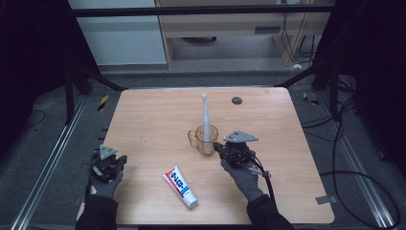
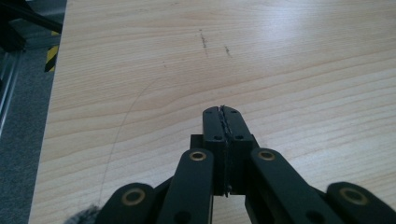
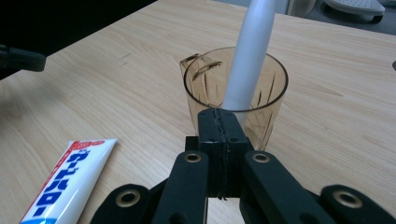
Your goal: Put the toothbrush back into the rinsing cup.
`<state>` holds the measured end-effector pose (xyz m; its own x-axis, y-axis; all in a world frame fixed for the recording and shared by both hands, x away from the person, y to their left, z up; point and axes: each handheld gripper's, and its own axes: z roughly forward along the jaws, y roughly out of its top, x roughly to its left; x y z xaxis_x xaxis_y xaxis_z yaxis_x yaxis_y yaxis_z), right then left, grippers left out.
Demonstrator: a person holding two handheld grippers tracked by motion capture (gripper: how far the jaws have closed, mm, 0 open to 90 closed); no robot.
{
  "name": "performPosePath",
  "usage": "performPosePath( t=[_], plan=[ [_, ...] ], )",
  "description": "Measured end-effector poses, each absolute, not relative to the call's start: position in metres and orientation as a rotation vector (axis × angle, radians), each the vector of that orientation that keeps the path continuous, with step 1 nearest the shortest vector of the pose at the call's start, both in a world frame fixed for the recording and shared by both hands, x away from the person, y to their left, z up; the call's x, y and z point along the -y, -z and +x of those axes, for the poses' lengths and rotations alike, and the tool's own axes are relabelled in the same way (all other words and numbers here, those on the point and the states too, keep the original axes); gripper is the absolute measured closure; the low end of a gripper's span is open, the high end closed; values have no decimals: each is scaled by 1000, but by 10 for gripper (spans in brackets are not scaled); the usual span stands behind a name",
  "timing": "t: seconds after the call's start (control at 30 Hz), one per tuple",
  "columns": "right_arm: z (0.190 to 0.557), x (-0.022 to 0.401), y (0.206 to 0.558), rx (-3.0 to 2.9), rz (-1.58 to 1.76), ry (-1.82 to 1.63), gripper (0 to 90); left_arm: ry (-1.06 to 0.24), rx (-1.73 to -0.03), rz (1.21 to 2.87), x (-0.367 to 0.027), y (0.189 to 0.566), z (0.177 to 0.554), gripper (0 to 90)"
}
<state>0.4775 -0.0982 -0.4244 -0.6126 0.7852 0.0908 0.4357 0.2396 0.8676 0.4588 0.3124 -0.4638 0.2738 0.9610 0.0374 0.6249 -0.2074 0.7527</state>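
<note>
A clear amber cup (image 1: 205,139) (image 3: 236,98) with a handle stands near the table's middle, and a white electric toothbrush (image 1: 206,117) (image 3: 247,56) stands upright in it. A white toothpaste tube (image 1: 180,187) (image 3: 67,182) with red and blue print lies flat toward the front. My right gripper (image 1: 216,146) (image 3: 219,114) is shut with nothing between its jaws, its tips just short of the cup's near wall. My left gripper (image 1: 122,160) (image 2: 223,112) rests at the table's left edge, shut on nothing, over bare wood.
The wooden table (image 1: 158,110) has a small dark round inset (image 1: 236,100) at the back right. Metal frame rails and cables run on the floor around it. A cable (image 1: 268,184) trails from my right gripper.
</note>
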Motion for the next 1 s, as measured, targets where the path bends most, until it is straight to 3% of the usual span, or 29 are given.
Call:
performPosePath(
  t=[1.0],
  plan=[
    [463, 167, 445, -2133, 1279, -1203, 898, -379, -1103, 2242, -240, 473, 408, 900]
  ],
)
